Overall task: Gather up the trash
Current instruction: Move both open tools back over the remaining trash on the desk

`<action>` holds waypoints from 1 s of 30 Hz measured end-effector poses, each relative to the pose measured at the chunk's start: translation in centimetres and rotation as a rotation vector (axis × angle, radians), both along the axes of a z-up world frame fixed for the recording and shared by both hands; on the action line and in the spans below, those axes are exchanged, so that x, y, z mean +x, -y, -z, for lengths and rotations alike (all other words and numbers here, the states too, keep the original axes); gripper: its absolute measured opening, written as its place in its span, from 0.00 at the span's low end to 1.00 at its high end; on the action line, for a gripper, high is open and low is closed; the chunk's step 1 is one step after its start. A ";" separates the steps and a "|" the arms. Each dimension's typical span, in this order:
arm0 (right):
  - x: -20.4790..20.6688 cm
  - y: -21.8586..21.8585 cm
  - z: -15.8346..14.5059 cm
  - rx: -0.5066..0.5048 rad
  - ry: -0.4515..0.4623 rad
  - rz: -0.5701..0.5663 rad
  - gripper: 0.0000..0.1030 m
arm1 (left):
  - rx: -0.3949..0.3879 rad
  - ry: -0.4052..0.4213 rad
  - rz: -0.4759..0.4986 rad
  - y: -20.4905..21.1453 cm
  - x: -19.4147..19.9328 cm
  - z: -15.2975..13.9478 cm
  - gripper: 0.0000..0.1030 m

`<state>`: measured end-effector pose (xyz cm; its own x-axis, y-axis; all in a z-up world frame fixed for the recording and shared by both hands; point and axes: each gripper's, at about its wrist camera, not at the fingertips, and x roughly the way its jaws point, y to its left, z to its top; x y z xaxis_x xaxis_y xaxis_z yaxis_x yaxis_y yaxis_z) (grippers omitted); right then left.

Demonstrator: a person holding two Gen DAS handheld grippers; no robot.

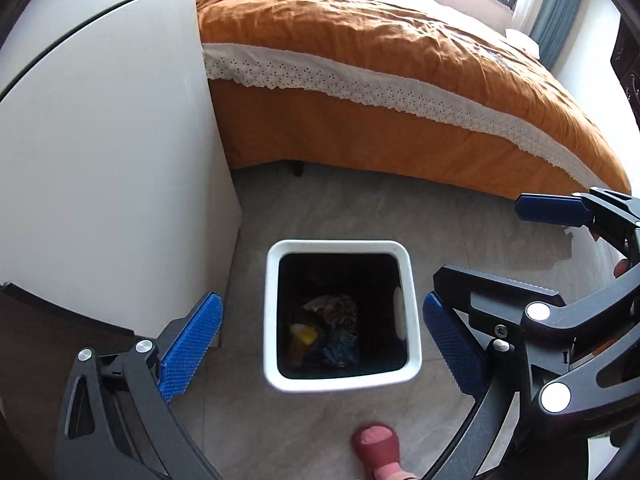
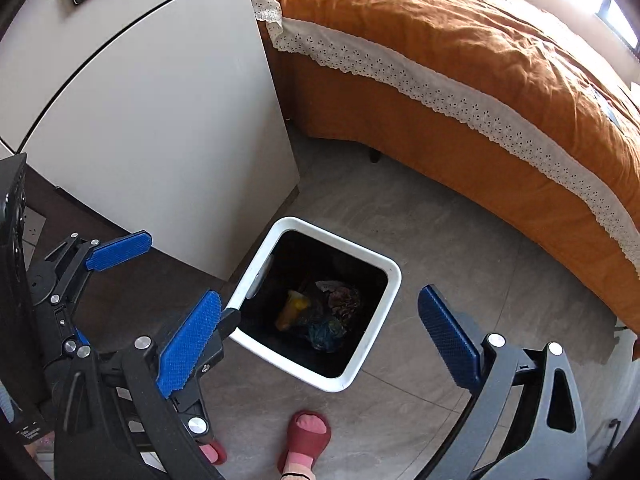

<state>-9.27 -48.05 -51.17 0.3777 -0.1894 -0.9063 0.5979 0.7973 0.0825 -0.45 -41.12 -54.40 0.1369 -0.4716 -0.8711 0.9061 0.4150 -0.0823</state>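
Left wrist view: the left gripper (image 1: 322,344) points steeply down with its blue-padded jaws spread wide and nothing between the pads. Framed between the jaws, below them on the grey tile floor (image 1: 360,216), stands a white square trash bin (image 1: 414,288) with a dark inside. Trash (image 1: 328,328) lies at its bottom: a yellow piece, a blue crumpled piece and a brownish wad. Just outside the left jaw rises a white cabinet (image 1: 120,160), close to the bin's side. Beyond the bin is a bed with an orange cover (image 1: 380,40) and a lace-edged sheet. Outside the right jaw the right gripper (image 1: 480,256) hangs, also spread. A foot in a red slipper (image 1: 376,444) stands on the near side of the bin.

Right wrist view: the right gripper (image 2: 320,336) has its jaws spread wide, empty, with the bin (image 2: 394,276) between and below them, turned corner-on. The left gripper (image 2: 176,280) overlaps the left jaw, one tip over the bin's rim. Open floor (image 2: 460,240) lies between bin and bed (image 2: 440,40).
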 end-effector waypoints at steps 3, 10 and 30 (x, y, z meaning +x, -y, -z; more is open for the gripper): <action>-0.1 0.0 -1.5 -0.015 0.019 0.003 0.95 | -0.006 0.003 -0.010 -0.2 0.1 -1.2 0.95; -1.3 -0.1 -7.7 -0.053 0.097 0.043 0.95 | -0.046 0.039 -0.044 -1.6 0.2 -6.7 0.95; -1.5 -6.0 -31.7 -0.237 0.463 -0.075 0.96 | -0.250 0.202 -0.285 -10.7 -1.1 -31.8 0.95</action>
